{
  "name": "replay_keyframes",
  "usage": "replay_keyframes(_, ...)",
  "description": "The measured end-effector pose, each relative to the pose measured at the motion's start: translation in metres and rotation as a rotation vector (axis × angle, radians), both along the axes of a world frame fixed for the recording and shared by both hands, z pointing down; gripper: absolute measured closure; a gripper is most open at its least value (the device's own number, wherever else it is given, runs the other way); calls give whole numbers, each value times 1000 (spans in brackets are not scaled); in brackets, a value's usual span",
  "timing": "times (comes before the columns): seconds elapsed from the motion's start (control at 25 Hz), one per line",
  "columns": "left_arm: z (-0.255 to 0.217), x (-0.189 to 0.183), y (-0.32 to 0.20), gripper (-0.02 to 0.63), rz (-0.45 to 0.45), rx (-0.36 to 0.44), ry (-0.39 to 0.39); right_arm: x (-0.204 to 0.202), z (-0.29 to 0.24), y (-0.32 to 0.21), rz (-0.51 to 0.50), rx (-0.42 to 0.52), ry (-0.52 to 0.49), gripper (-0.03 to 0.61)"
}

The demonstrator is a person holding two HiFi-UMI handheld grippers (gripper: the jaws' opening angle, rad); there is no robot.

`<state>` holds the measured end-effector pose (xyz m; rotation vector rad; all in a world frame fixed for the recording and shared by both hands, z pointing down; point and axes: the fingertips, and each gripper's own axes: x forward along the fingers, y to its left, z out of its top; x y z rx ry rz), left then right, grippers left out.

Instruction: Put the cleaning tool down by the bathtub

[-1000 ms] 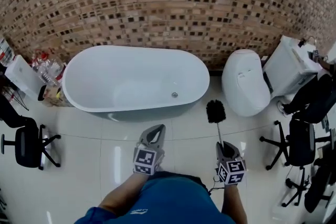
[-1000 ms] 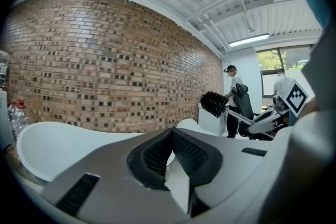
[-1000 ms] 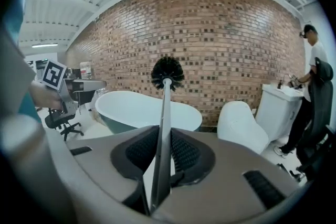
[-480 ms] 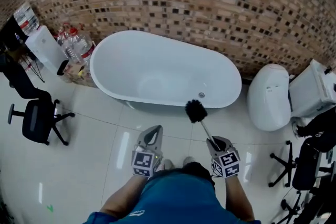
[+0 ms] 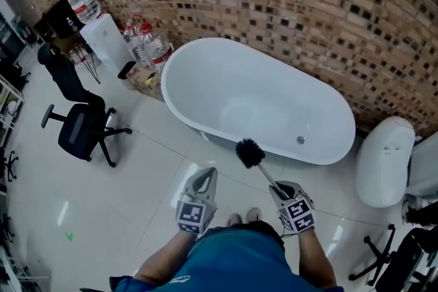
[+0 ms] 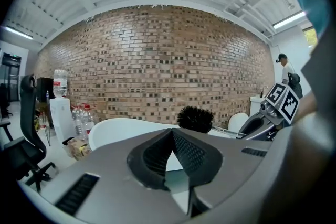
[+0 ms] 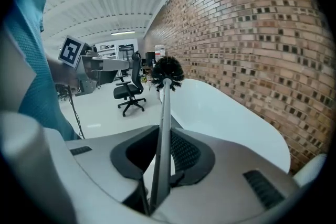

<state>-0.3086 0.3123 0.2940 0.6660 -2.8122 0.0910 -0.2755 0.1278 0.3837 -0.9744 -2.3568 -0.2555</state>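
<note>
That brush (image 5: pixel 250 152) looks light and stiff with a slick thin handle, so your right gripper (image 5: pixel 279 187) jaws pinching its near end seem fine; left gripper (image 5: pixel 204 178) jaws closed, empty.

From above the person, the head view looks steeply down on the bathtub (image 5: pixel 260 106), the brick wall (image 5: pixel 274 3), and the left gripper (image 5: pixel 204 174) and right gripper (image 5: pixel 281 188) close at its bottom edge. The left gripper view sits low, facing almost level over its jaws at tub and wall. The right gripper view looks along the toilet brush (image 7: pixel 164 123) beside the tub toward an office chair (image 7: pixel 128 93); all three share tub, wall and brush head.
</note>
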Motion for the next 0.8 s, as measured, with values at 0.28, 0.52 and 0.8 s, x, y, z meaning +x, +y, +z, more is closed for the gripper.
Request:
replay_keyframes(0.28, 1, -15, 18, 614, -104, -26, 11, -46, 12, 28, -171, 25, 16, 497)
replay_keyframes(0.52, 27, -25, 38, 614, -107, -18, 61, -70, 24, 55, -269, 123, 21, 497)
replay_keyframes(0.8, 47, -46, 85, 614, -110, 11, 94, -93, 51, 101, -352, 235, 65, 497)
